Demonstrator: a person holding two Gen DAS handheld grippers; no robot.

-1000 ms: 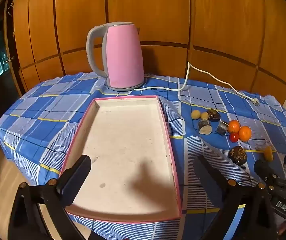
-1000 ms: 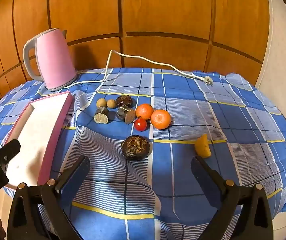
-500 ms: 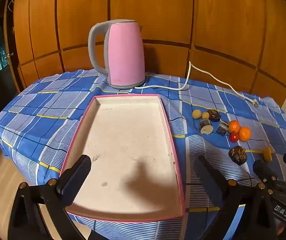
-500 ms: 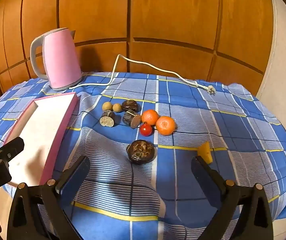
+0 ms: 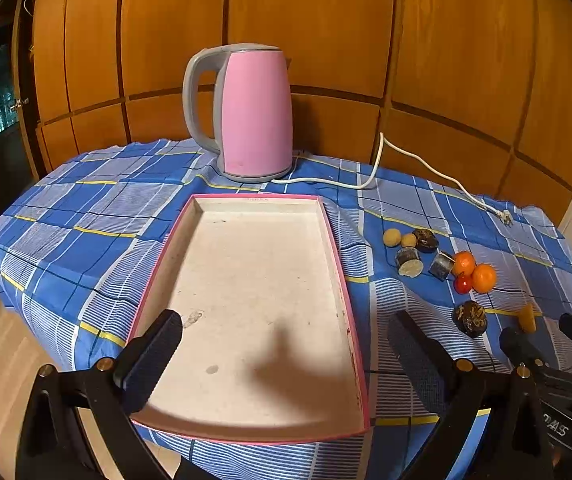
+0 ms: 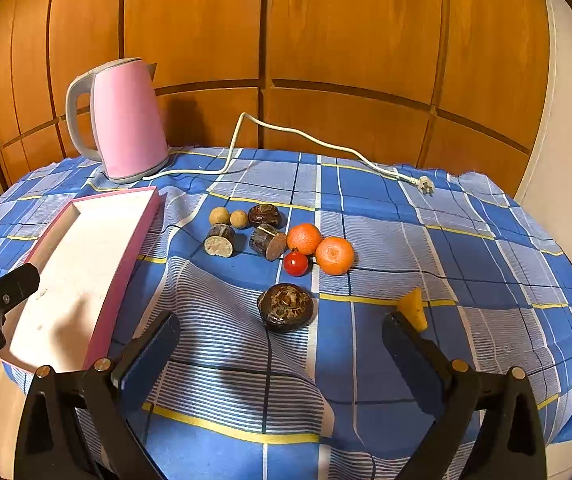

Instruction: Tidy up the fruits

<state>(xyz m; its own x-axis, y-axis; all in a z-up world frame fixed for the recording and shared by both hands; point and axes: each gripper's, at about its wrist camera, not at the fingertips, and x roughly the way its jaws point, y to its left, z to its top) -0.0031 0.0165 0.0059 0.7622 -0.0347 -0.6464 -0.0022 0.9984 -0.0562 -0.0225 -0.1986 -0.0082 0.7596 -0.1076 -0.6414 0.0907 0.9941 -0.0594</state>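
Pink-rimmed tray (image 5: 338, 248) sits bare just in front of the kettle (image 5: 253, 112). Fruits are all clustered right of the tray: two oranges (image 6: 334, 255), cherry tomato (image 6: 296, 263), some dark brown ones. Left tool (image 5: 281, 348) and right tool (image 6: 281, 340) both spread wide, holding nothing.

- A home, by the look of it: warm wood-panelled cabinet doors (image 6: 326, 40) fill the wall behind.
- The surface wears a blue plaid tablecloth (image 6: 386, 240).
- A pink electric kettle (image 5: 255, 116) stands there, its white cord (image 6: 326, 146) lying unplugged.
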